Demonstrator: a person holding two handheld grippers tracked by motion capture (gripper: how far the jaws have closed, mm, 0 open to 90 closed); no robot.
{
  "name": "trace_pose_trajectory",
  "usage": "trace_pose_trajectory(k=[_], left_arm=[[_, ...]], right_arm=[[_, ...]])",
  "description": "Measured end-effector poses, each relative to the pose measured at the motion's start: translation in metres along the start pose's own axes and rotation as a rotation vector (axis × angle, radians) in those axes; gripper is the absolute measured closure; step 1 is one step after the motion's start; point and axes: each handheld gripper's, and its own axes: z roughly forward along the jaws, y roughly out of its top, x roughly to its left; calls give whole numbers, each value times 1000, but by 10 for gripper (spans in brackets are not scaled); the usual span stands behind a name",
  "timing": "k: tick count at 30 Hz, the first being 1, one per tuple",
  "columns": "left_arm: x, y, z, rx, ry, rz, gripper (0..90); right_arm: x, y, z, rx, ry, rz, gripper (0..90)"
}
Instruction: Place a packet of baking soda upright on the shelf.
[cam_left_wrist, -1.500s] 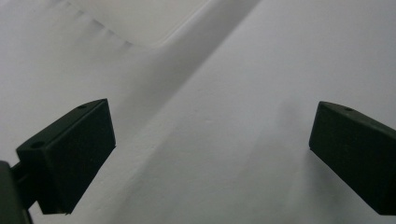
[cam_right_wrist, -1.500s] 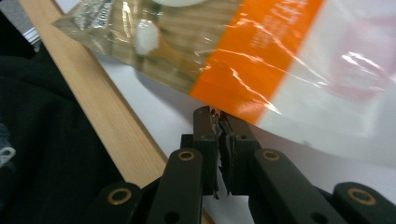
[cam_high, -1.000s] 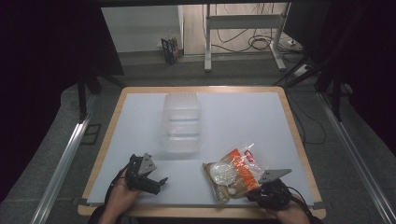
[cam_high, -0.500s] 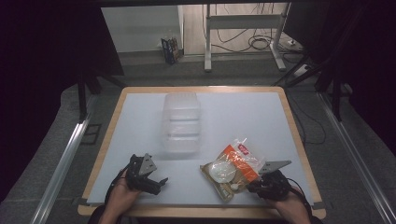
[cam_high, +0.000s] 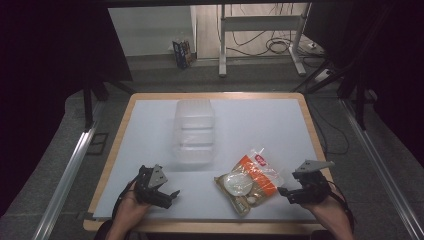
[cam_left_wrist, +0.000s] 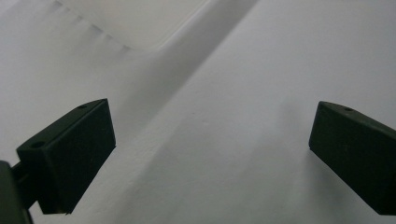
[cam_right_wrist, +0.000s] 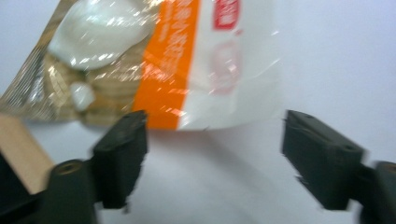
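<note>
right tool (cam_high: 286, 192) jaws just opened, nothing between them; snack packet (cam_high: 250, 179) released, lying flat on the tabletop (cam_high: 260, 120) near the front edge, shifted left of its earlier spot. left tool (cam_high: 171, 194) apart, empty; clear container (cam_high: 194, 131) likely the destination

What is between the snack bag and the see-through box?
Nothing: in the high view, only bare white tabletop lies between the snack bag and the see-through box, which stand apart.
</note>
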Motion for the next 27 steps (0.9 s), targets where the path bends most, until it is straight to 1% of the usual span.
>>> trace_pose_trajectory(k=[1,3,4,5,6,9,10,15,17,19,20,22,24,25,26,27], left_arm=[[0,0,0,1,0,1,5],[0,0,0,0,0,1,5],[0,0,0,0,0,1,5],[0,0,0,1,0,1,5],[0,0,0,1,0,1,5],[0,0,0,1,-1,1,5],[0,0,0,1,-1,1,5],[-1,0,0,2,-1,5,6],[-1,0,0,2,0,5,5],[-1,0,0,7,-1,12,5],[-1,0,0,7,-2,12,6],[-1,0,0,7,-1,12,6],[-1,0,0,7,-1,13,6],[-1,0,0,8,-2,13,6],[-1,0,0,8,-1,15,6],[-1,0,0,9,-1,16,6]], right_arm=[[-5,5,3,-7,2,13,123],[-8,7,6,-10,7,21,115],[-10,10,10,-14,19,30,98],[-13,12,16,-21,42,45,93],[-14,14,20,-22,58,48,92],[-18,18,35,-19,107,70,83],[-19,20,40,-11,121,72,79],[-20,23,53,3,155,89,58],[-20,23,59,21,185,112,58],[-19,24,63,27,208,125,58],[-18,25,66,32,218,121,59],[-16,26,70,48,220,118,79],[-16,28,73,52,230,115,123],[-16,29,74,47,248,121,147],[-16,29,75,39,278,130,164],[-18,30,76,33,309,144,199]])
